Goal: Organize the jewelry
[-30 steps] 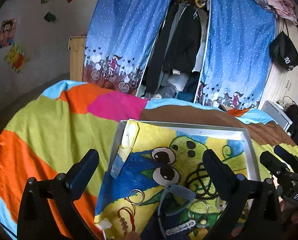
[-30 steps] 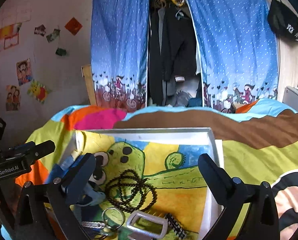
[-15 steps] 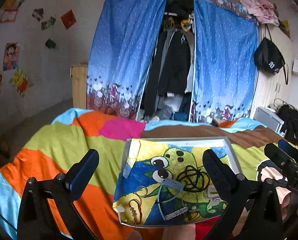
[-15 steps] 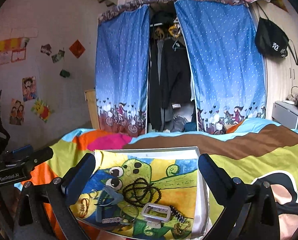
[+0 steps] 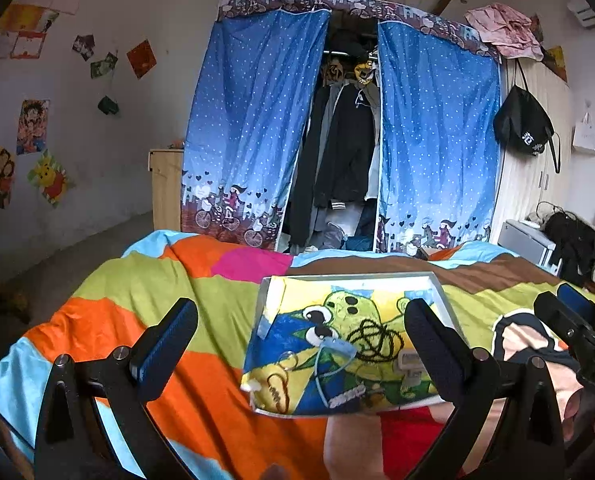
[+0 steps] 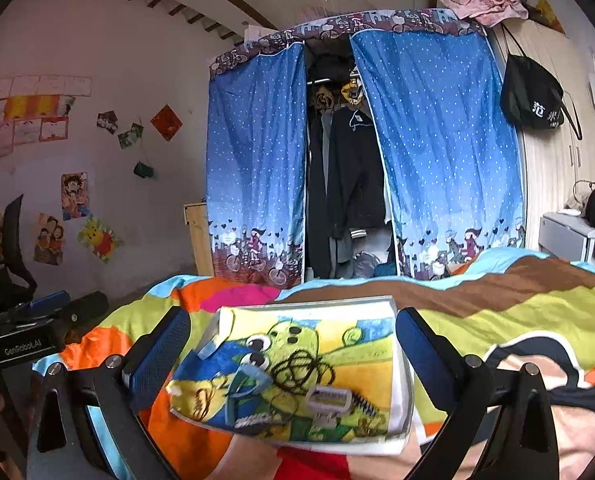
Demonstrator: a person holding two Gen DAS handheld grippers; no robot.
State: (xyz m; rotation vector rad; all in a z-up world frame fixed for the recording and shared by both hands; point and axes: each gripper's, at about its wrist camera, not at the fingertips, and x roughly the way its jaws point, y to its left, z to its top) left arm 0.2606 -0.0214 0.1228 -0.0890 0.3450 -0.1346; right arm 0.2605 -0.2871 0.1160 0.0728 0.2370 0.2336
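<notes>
A shallow white tray (image 5: pixel 353 278) lined with a cartoon frog cloth lies on the bed, also in the right wrist view (image 6: pixel 401 400). In it lie a black bead necklace (image 5: pixel 373 338) (image 6: pixel 301 368), a light blue clip (image 5: pixel 337 346), rings (image 5: pixel 287 360), a red cord piece (image 5: pixel 275 390) and a white buckle (image 6: pixel 329 398). My left gripper (image 5: pixel 301 344) is open and empty, held above and short of the tray. My right gripper (image 6: pixel 293 348) is open and empty, likewise back from the tray.
The bed has a bright patchwork cover (image 5: pixel 145 292). Blue curtains (image 5: pixel 253 128) frame an open wardrobe of dark clothes behind it. A person's knee in red (image 5: pixel 401 436) sits under the tray's near edge. The right gripper's body (image 5: pixel 577 332) shows at the right.
Both grippers have pulled back and up from the tray, so it looks smaller and farther. Both stay open and empty. The jewelry has not moved.
</notes>
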